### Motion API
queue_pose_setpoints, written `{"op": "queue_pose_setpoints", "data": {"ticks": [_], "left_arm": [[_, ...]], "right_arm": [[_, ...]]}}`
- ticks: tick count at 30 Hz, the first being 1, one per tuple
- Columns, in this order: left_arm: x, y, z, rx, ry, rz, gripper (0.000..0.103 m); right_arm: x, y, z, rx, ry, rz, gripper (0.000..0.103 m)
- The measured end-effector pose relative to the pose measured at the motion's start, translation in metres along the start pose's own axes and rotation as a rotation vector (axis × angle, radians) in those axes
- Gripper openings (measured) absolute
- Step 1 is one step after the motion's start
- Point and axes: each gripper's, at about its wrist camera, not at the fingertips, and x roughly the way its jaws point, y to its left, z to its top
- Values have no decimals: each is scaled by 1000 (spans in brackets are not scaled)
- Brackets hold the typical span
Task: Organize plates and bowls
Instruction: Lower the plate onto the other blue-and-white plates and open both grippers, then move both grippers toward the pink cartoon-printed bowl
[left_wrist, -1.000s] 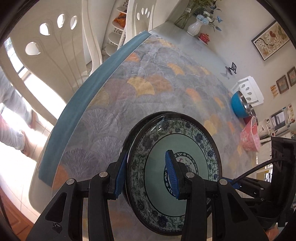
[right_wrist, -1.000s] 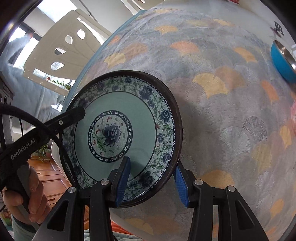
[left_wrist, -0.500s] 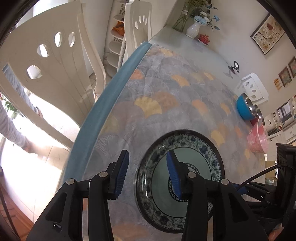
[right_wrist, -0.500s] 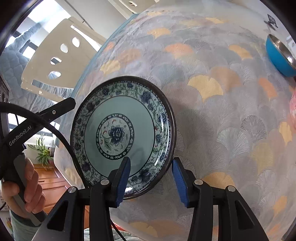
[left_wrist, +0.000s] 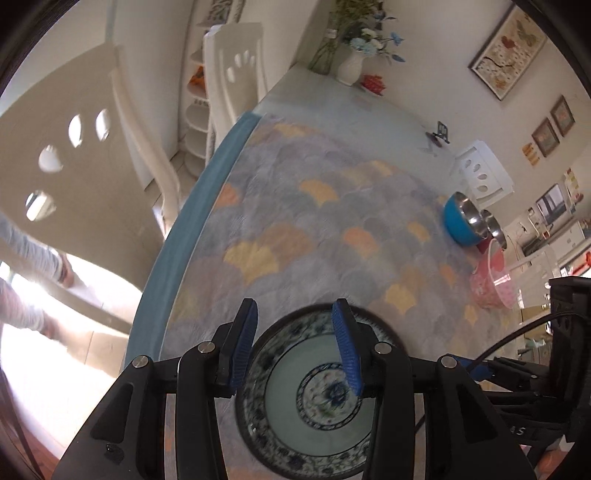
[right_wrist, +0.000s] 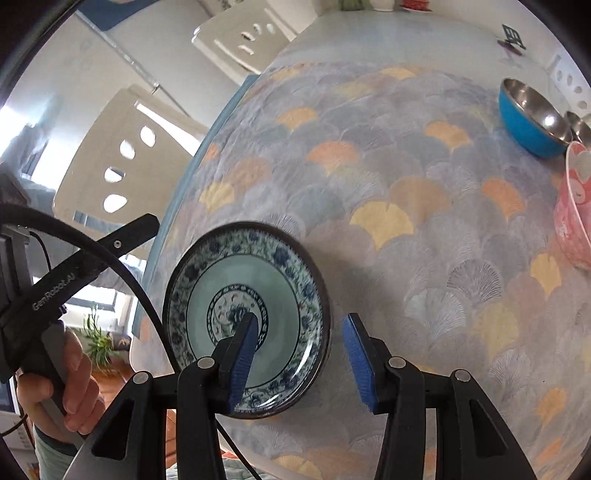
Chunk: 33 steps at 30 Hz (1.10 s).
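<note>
Plate (left_wrist: 314, 402) flat on the patterned tablecloth (left_wrist: 332, 229), face up, near the table's near-left edge, clear of everything else. Round, so no long axis and no heading to align to; any rim point serves equally.

Left gripper (left_wrist: 295, 347) above the plate's left rim, pointing steeply down. Jaws partly open, nothing between the blue pads; plate blurred below them, not pinched.

Right gripper (right_wrist: 301, 356) above the plate's right rim (right_wrist: 325, 306), straddling it in view: left pad over the plate's well, right pad over bare cloth. Also partly open and empty, no contact visible.

Both roughly equally close, one per side; neither clearly nearer.

Bowls grouped at the far right: blue bowl (right_wrist: 532, 122), a second steel bowl (left_wrist: 495, 230) just behind it, pink bowl (right_wrist: 576, 210) nearer. Well apart from the plate, closer to the right gripper's side.

Judgement: plate looks placed; next target probably the bowls, a reach rightward and farther across the table, right hand better positioned.
</note>
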Motion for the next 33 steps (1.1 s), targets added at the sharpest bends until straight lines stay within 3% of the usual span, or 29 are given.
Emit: {"op": "queue_pose_setpoints", "data": {"ticks": [9,17,24,33], "left_arm": [[-3,-29,19,83,-12,-48,40],[10,-82,32,180,0,-122,40],[23,-141,32,275,23,-146,40],[48,-221,26,326,87,-156,40]], "right_arm": [[-12,-21,8,73,-31,2,47],[-41,-54,4,148,-92,-50,52],[-82,-121,0,243,-173,-110,55],[-125,-218,-5,351,-195,-125,55]]}}
